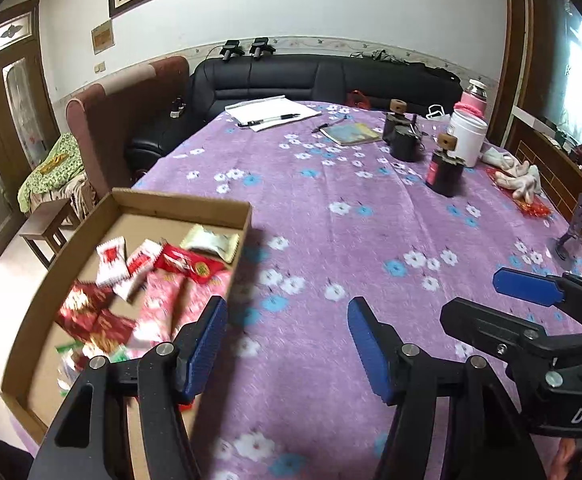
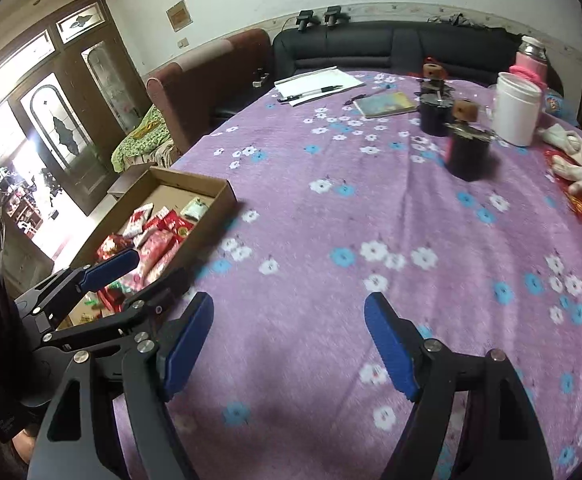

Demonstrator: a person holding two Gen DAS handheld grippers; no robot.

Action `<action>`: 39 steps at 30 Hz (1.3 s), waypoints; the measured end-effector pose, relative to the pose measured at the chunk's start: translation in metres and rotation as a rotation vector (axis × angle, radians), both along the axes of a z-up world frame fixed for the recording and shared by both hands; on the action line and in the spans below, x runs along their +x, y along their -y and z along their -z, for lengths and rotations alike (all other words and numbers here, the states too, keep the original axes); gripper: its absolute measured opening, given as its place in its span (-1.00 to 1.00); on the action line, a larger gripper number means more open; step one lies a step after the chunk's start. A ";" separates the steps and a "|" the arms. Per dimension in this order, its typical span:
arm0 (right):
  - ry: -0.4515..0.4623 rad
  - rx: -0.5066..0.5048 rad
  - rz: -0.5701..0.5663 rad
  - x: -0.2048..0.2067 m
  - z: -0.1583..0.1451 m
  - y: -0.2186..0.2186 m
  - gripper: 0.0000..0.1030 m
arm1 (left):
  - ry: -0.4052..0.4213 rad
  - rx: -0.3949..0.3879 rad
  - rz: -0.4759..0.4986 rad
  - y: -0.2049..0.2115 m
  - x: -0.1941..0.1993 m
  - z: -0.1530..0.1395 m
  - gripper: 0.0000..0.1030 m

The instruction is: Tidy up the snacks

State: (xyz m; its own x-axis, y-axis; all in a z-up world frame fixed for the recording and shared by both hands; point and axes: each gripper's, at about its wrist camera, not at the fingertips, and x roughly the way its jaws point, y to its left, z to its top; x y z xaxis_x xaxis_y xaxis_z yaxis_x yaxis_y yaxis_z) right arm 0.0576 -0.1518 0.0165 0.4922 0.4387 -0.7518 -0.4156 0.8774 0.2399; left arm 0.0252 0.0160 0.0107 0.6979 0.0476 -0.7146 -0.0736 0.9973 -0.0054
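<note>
A shallow cardboard box [image 1: 195, 203] sits at the table's left edge and holds several wrapped snacks: red and white packets [image 1: 111, 260], a red packet [image 1: 189, 264], a pale packet [image 1: 211, 242], a pink pack [image 1: 167, 308]. The box also shows in the right wrist view [image 2: 195, 184]. My left gripper [image 1: 287, 324] is open and empty, its left finger over the box's near right edge. My right gripper [image 2: 289, 320] is open and empty above the purple flowered cloth [image 2: 371, 208]. The right gripper also shows at the right of the left wrist view [image 1: 487, 300].
Far side of the table: black jars with cork knobs [image 1: 445, 168], a white canister [image 1: 467, 136], a pink bottle [image 1: 473, 98], a notebook [image 1: 351, 133], paper with pens [image 1: 271, 114]. White gloves on a red wrapper [image 1: 517, 178] lie at right. Sofa [image 1: 311, 76] behind.
</note>
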 end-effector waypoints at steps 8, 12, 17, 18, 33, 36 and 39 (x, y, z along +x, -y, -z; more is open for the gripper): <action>0.035 -0.022 0.009 -0.029 0.010 0.010 0.59 | -0.003 -0.039 -0.021 0.007 -0.018 0.012 0.33; 0.037 -0.015 0.016 -0.040 0.016 0.016 0.63 | -0.010 -0.057 -0.023 0.010 -0.025 0.017 0.40; 0.037 0.000 0.035 -0.047 0.020 0.024 0.66 | -0.004 -0.044 -0.023 0.015 -0.031 0.020 0.45; 0.036 0.002 0.037 -0.047 0.020 0.024 0.67 | -0.002 -0.039 -0.025 0.015 -0.032 0.020 0.47; 0.059 -0.016 -0.101 -0.059 0.017 -0.041 0.70 | 0.048 -0.025 -0.260 -0.057 -0.071 0.008 0.59; 0.063 -0.025 -0.131 -0.064 0.017 -0.055 0.70 | 0.048 -0.033 -0.302 -0.077 -0.078 0.007 0.59; 0.067 -0.037 -0.152 -0.067 0.018 -0.066 0.70 | 0.040 -0.039 -0.331 -0.092 -0.082 0.009 0.60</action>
